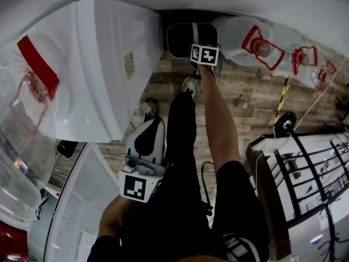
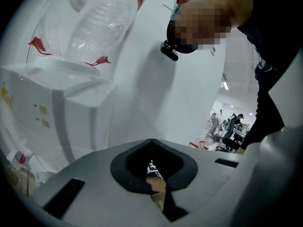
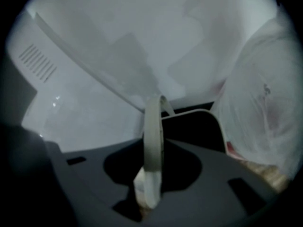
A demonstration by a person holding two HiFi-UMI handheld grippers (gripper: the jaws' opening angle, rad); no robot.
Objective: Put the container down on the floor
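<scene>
Head view, looking steeply down: container [image 1: 178,41], dark inside with a pale rim, at the far edge of the wooden floor [image 1: 245,97] against the wall. It sits between the white water dispenser [image 1: 103,64] on the left and clear water bottles [image 1: 256,42] with red labels lying on the right, at least 2 of them. Cannot tell from above whether its base touches the boards. Right gripper [image 1: 195,33] reaches down over the container's right side on an outstretched arm, marker cube facing up. Right gripper view: a thin pale handle [image 3: 152,122] stands upright between the 2 jaws of the right gripper [image 3: 152,139]. The jaws are narrow and closed on the strap, touching it on both sides. The container's rim [image 3: 218,126] lies just behind it, a bottle [image 3: 265,112] to the right, the dispenser's white panel to the left. Left gripper [image 1: 157,121] is held near the person's left leg, beside the dispenser's near corner, well apart from the container. Left gripper view: jaws of the left gripper [image 2: 151,143] together, nothing between them; ahead are the dispenser [image 2: 57,108] and 1 clear bottle [image 2: 90,22] seated on its top. 2 shoes [image 1: 189,84] on the boards below the container. White unit with a black wire rack [image 1: 311,173] at the floor's right edge.
</scene>
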